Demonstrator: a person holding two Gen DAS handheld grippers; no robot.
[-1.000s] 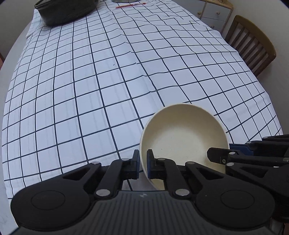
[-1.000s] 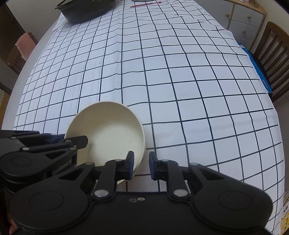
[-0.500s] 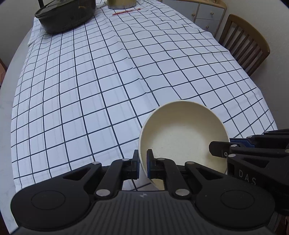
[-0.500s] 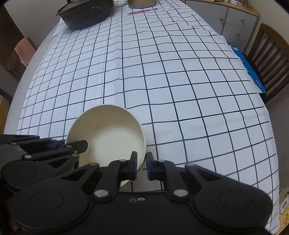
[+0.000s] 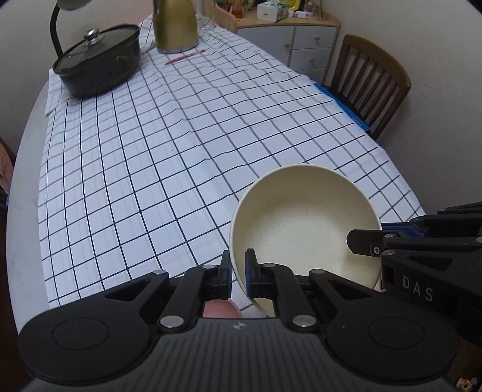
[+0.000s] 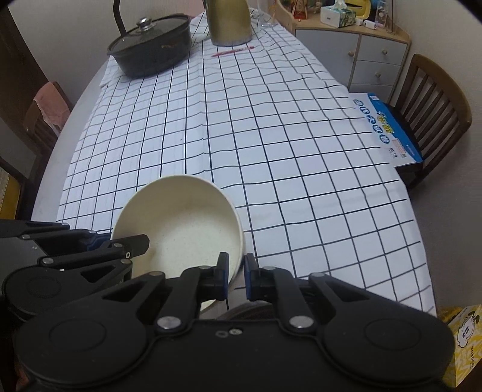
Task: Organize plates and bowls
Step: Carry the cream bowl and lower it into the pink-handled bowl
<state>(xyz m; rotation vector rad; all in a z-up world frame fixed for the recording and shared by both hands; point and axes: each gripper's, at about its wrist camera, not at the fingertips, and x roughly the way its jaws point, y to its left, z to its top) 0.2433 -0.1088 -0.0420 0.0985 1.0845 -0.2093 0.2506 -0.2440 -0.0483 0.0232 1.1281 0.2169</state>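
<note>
I have the cream bowl (image 5: 304, 223) pinched by its rim between both pairs of tongs: my left tongs (image 5: 238, 271) are closed almost fully on the near-left wall of the rim, one pad inside and one outside, and my right tongs (image 6: 236, 276) are clamped the same way on the opposite side. The bowl hangs tilted in the air over the near edge of the desk (image 5: 180, 144), clear of the checked tablecloth (image 6: 271, 150), its empty inside facing the cameras. I judge this to be the carrying step, with the bowl lifted and on its way to wherever it belongs. No plates or other bowls show in either view, so I cannot tell its destination; the far end holds only a lidded black pot (image 6: 150, 45), a gold kettle (image 5: 174, 27) and a red pen (image 6: 232, 52). The next move calls for keeping both grips even so the thin rim does not slip or twist, then lowering it level before letting go.
</note>
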